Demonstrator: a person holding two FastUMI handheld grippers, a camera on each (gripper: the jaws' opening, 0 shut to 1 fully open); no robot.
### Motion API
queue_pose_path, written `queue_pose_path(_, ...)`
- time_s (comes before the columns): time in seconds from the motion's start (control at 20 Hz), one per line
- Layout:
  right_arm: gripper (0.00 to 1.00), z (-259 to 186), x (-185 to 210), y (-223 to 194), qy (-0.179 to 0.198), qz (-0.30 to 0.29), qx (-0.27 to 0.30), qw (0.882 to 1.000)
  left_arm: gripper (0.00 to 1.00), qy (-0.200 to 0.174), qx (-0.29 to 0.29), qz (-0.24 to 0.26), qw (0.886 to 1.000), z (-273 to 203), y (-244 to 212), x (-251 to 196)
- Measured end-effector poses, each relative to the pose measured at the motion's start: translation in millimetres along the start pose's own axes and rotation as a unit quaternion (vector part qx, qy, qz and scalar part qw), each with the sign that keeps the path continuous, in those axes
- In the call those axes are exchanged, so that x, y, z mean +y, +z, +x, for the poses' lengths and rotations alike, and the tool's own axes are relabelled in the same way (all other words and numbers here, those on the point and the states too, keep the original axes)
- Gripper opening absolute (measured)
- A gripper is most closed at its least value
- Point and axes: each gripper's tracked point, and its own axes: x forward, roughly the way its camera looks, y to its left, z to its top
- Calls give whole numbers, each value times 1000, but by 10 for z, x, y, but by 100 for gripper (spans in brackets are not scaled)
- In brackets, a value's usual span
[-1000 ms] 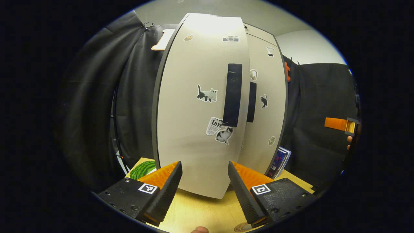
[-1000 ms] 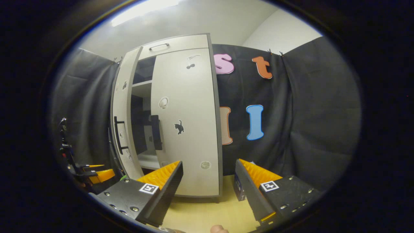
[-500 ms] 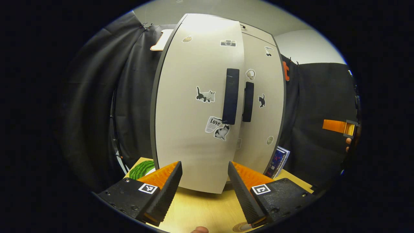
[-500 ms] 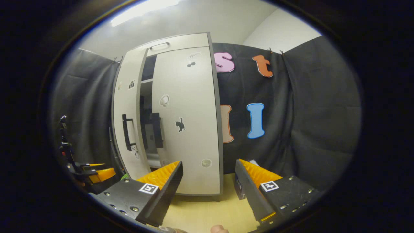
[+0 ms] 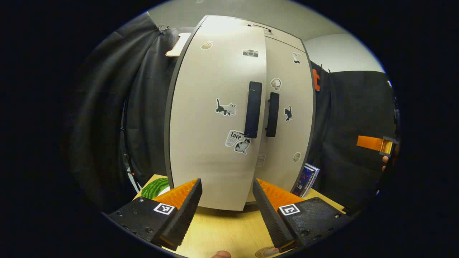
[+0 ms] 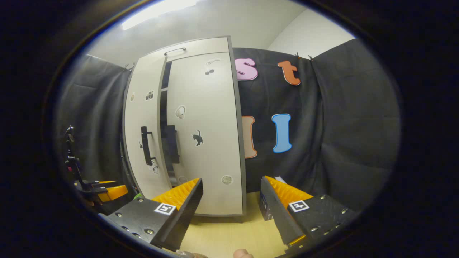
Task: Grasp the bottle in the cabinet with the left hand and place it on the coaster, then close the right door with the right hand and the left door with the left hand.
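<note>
While the right beige cabinet door (image 6: pixel 206 136) sits flush and closed, the left beige cabinet door (image 5: pixel 211 118) stands slightly ajar, a narrow dark gap showing beside it in the right gripper view; closing it is what remains, as I judge it. The left tongs (image 5: pixel 226 208) hang released and empty just before that door, above the pale wooden surface (image 5: pixel 229 229). The right tongs (image 6: pixel 231 209) are spread too, holding nothing. One sticker (image 5: pixel 235 138) reads "Love". Bottle and coaster I cannot place with certainty.
</note>
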Motion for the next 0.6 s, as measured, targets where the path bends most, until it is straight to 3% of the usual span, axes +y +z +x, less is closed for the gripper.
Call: queue_pose_path(0.6,99,-125,-3,-8,5,-7,-1,1000,90,3,-9,-4,1000,-50,193,-131)
